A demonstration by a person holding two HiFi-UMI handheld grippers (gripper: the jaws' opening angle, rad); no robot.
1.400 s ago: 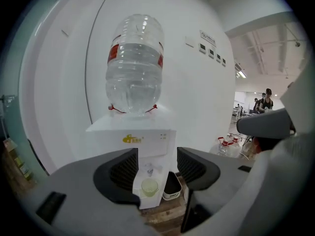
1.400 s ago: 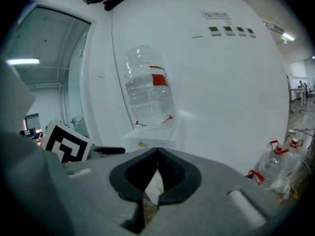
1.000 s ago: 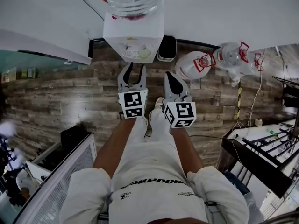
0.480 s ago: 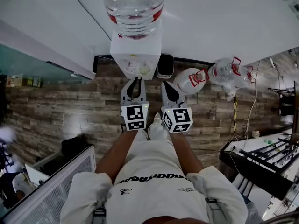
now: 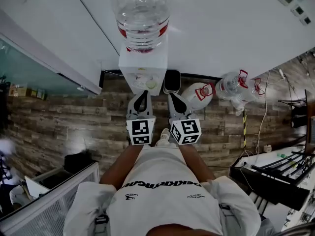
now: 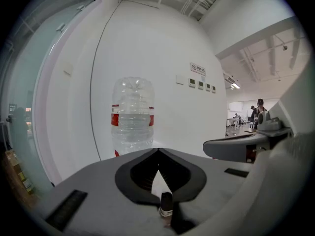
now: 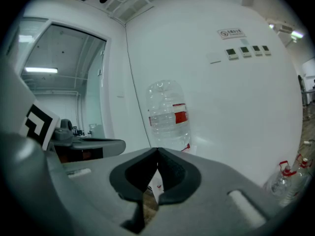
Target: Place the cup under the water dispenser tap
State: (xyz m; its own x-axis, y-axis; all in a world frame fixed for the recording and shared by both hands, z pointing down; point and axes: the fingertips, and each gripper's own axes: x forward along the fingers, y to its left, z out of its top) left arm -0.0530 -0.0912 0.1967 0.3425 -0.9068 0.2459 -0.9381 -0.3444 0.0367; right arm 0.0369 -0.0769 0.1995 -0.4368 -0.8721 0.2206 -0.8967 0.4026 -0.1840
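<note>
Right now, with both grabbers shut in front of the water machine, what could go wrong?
1. The left gripper, its jaws just closed, and the right gripper are both shut on nothing. I can't make out a cup, so nothing may reach the tap.
2. They sit close together near the water dispenser and might knock each other or it.
3. The spare bottles lie to its right, easy to trip on.

Bottle (image 5: 141, 14) atop the dispenser (image 5: 142, 73), bin (image 5: 172, 81) just right of it (2 jugs (image 5: 199, 93) farther right, on the floor (image 5: 74, 117))
</note>
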